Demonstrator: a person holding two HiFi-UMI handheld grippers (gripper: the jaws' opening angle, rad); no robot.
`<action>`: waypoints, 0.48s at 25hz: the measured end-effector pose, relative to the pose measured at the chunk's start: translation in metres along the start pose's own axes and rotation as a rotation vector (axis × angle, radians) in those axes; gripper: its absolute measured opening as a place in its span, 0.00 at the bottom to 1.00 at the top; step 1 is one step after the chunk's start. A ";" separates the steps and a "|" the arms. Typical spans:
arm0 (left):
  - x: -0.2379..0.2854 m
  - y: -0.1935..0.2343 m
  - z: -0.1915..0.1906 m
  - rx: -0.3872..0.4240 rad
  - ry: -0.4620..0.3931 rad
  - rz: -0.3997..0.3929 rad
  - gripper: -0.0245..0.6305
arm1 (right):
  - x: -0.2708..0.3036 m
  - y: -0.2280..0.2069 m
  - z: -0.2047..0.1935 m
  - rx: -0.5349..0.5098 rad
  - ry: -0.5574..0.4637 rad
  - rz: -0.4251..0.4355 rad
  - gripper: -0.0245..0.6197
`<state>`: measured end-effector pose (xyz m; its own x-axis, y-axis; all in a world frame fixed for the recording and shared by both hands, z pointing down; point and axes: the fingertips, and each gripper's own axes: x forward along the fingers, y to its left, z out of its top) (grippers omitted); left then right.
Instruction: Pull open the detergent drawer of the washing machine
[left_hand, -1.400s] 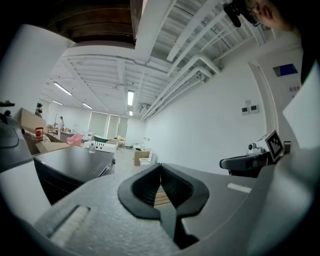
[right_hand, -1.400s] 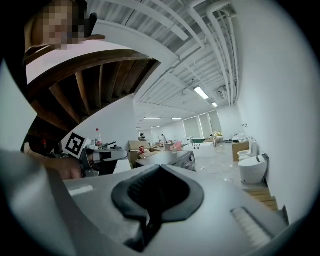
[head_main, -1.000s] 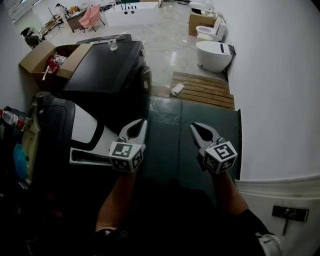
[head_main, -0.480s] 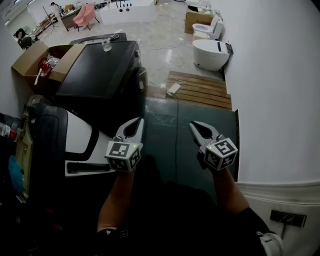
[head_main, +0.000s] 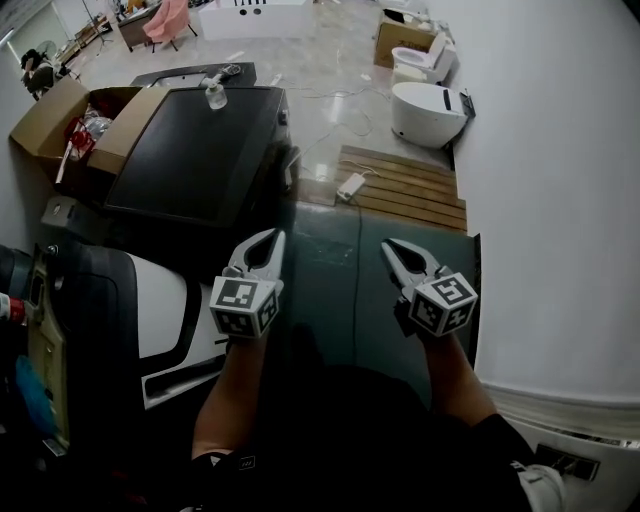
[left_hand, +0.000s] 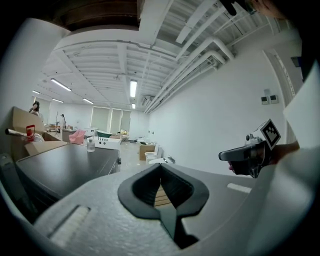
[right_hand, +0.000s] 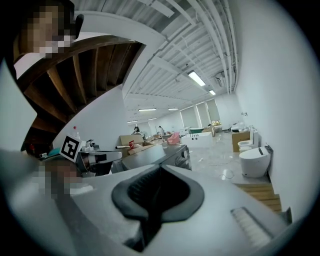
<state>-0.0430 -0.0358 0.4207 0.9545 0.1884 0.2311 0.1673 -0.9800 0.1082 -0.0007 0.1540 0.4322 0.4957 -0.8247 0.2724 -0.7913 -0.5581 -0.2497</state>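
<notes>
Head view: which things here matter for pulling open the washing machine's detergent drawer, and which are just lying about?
For the job:
- dark-topped washing machine, its drawer not made out
- left tool, shut and empty
- right tool, shut and empty

Lying about:
- cardboard box
- small bottle on the machine's top
- white toilet
- wooden slats
- pink chair

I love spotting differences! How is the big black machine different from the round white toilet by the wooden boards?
The black machine is boxy and flat-topped; the white toilet is rounded. A small bottle stands on the machine, none on the toilet. Both stand on the floor.
</notes>
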 end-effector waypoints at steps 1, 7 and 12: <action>0.007 0.010 -0.001 -0.002 0.006 -0.001 0.05 | 0.011 -0.001 0.002 0.005 0.003 0.000 0.04; 0.035 0.058 0.000 -0.022 0.015 -0.016 0.05 | 0.065 -0.003 0.010 0.023 0.028 0.002 0.04; 0.052 0.091 0.001 -0.037 0.026 -0.037 0.05 | 0.103 -0.001 0.030 0.088 0.004 -0.014 0.04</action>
<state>0.0221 -0.1154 0.4411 0.9411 0.2264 0.2510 0.1925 -0.9693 0.1527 0.0621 0.0672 0.4324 0.5051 -0.8164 0.2800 -0.7497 -0.5757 -0.3264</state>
